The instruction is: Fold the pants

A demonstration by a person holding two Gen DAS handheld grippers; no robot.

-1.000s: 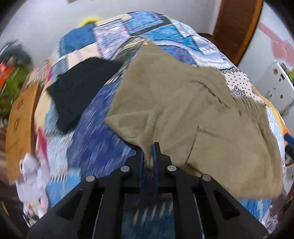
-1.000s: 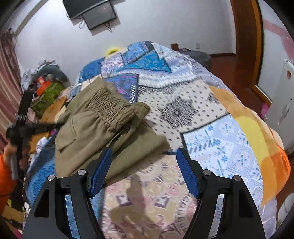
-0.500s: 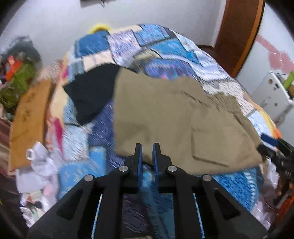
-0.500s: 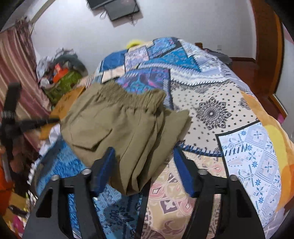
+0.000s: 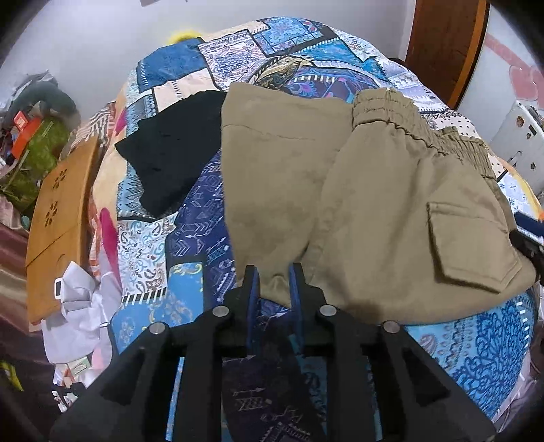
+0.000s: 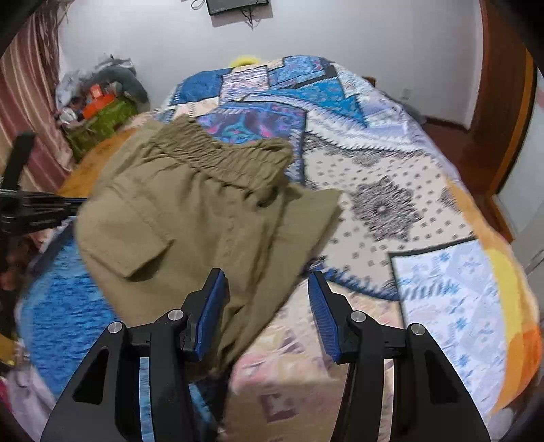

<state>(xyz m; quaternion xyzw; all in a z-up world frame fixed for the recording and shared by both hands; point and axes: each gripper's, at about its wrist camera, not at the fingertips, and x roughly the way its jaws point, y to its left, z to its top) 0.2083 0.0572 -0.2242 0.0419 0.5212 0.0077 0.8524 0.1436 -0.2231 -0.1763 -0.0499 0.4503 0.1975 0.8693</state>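
A bed (image 5: 190,210) covered by a patchwork quilt (image 6: 391,204) in blues, creams and orange fills both views, with white walls behind it, a wooden door frame (image 5: 442,44) on the right and a dark screen (image 6: 238,5) mounted high on the far wall.

In the left wrist view, a wooden board (image 5: 57,217) with flower cut-outs leans at the bed's left edge, with crumpled white material (image 5: 78,312) below it. A pile of clutter (image 5: 34,136) sits in the far left corner. On the quilt lies a black garment (image 5: 170,153), its right edge touching the khaki pants (image 5: 340,190).

The pants lie folded on the near half of the bed, elastic waistband (image 5: 425,129) toward the far right and a flap pocket (image 5: 469,251) facing up. The left claw (image 5: 272,282) reaches forward at the near hem of the pants, its blue-padded fingers (image 5: 253,289) narrow, with a fold of khaki cloth between them; whether the pads actually press the cloth cannot be told.

In the right wrist view, the right claw (image 6: 268,299) hovers over the near right edge of the pants (image 6: 190,221) and points toward the far wall. Its jaws stand wide, the left pad (image 6: 212,309) above the khaki cloth, the right pad (image 6: 321,312) above bare quilt, gripping nothing. The other gripper's black frame (image 6: 23,207) shows at the far left edge.
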